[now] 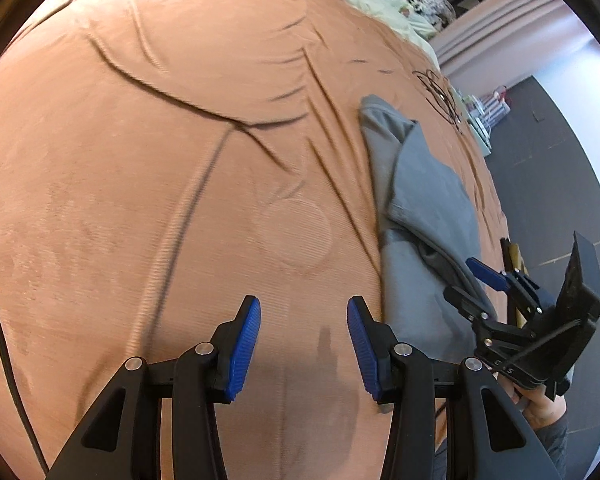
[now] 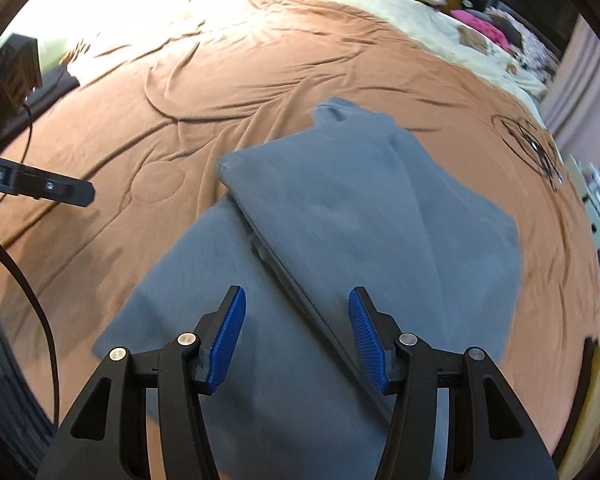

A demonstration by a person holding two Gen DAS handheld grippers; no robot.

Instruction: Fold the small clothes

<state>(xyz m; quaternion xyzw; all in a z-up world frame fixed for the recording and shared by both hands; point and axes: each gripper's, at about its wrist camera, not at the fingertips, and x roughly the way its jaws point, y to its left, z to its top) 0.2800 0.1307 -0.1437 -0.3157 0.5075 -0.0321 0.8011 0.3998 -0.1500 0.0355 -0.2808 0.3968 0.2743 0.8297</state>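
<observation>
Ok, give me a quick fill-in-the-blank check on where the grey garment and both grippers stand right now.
1. The grey fabric garment lies on a wrinkled ____ -coloured bedspread.
2. The right gripper hovers over the garment with its blue-padded jaws ____.
3. The left gripper is open over bare bedspread, with the garment to its ____.
4. Part of the garment is ____ over the rest, showing a diagonal edge.

Missing words: orange-brown; open; right; folded

My right tool hides the near edge of the grey fabric garment; the pink pile of clothes far off is too blurred to identify.
</observation>
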